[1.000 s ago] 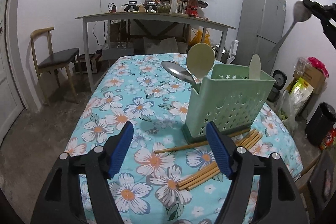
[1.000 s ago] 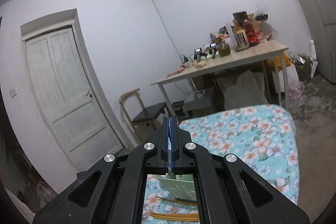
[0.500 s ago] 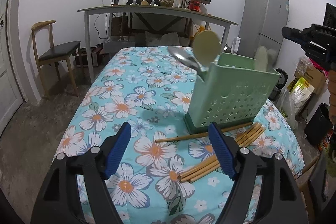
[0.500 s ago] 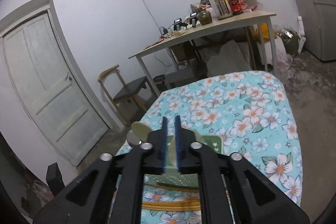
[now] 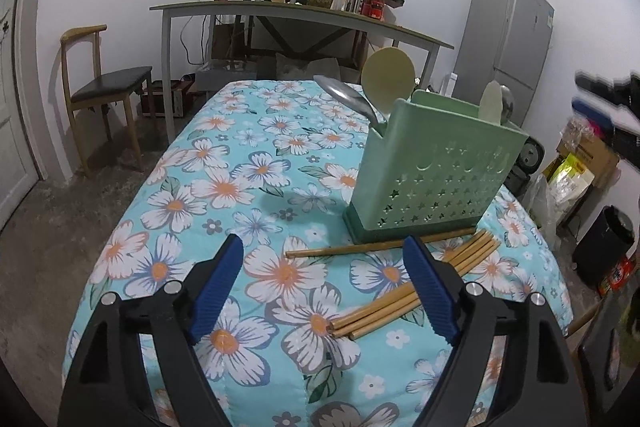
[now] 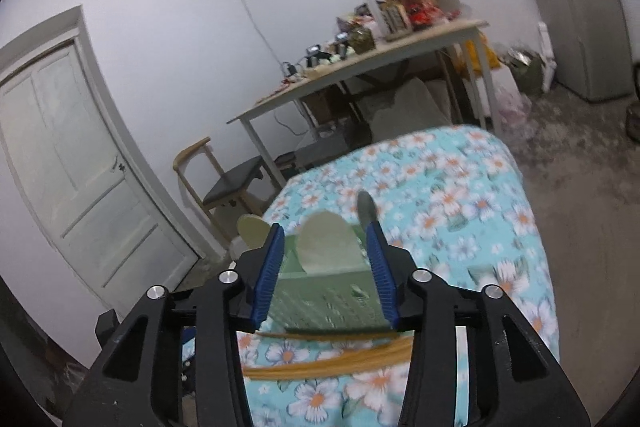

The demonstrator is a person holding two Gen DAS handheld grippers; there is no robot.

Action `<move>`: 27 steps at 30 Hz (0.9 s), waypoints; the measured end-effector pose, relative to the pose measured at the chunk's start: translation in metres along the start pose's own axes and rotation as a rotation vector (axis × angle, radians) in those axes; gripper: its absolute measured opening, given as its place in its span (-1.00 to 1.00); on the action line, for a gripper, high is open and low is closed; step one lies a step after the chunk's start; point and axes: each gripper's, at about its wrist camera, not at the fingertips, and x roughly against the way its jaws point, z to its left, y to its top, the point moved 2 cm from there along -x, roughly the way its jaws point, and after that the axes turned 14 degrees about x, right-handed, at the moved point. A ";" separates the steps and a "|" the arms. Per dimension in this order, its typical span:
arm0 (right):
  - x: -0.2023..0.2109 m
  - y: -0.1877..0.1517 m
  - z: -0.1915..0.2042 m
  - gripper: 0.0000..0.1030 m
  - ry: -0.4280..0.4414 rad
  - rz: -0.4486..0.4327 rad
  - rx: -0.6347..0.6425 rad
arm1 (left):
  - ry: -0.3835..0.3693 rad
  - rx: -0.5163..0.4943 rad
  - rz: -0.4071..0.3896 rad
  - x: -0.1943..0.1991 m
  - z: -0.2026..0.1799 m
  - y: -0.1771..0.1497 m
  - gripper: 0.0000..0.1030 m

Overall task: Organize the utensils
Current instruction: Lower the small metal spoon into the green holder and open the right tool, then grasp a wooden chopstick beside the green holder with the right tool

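Green perforated caddy [image 5: 428, 175], right of centre: holds steel spoon [image 5: 346, 97], two pale spatulas [image 5: 388, 77]. Bamboo chopsticks [image 5: 412, 291] loose below. Left gripper [image 5: 324, 287] and right gripper [image 6: 326, 267]: agape, empty.

Chopsticks [image 5: 416, 291] lie against the utensil holder [image 5: 432, 167], barring its near side. Floral cloth [image 5: 224, 187] leftward lies open.

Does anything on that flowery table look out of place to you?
Yes: the chopsticks lie loose on the tablecloth in front of the green holder, one stray stick apart from the bundle. The spoons already stand in the holder.
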 end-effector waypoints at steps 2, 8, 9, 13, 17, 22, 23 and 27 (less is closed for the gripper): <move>0.000 -0.014 -0.007 -0.13 0.002 0.029 -0.046 | -0.002 0.013 -0.002 -0.001 0.002 0.000 0.55; -0.025 -0.074 -0.034 -0.11 0.064 0.201 -0.269 | -0.002 0.014 -0.003 -0.001 0.001 -0.004 0.55; -0.030 -0.083 -0.038 -0.11 0.078 0.225 -0.313 | 0.002 0.005 -0.003 -0.002 0.000 -0.005 0.55; -0.052 -0.119 -0.058 -0.16 0.097 0.311 -0.494 | -0.016 -0.003 0.048 -0.007 0.001 -0.011 0.56; -0.066 -0.144 -0.074 -0.19 0.101 0.359 -0.640 | -0.044 0.035 0.100 -0.010 0.008 -0.014 0.68; -0.078 -0.158 -0.087 -0.28 0.092 0.370 -0.761 | -0.063 0.085 0.110 -0.010 0.016 -0.014 0.87; -0.081 -0.160 -0.089 -0.32 0.084 0.367 -0.785 | -0.065 0.094 0.110 -0.009 0.017 -0.014 0.89; -0.087 -0.164 -0.095 -0.45 0.055 0.353 -0.848 | -0.065 0.124 0.109 -0.008 0.021 -0.012 0.89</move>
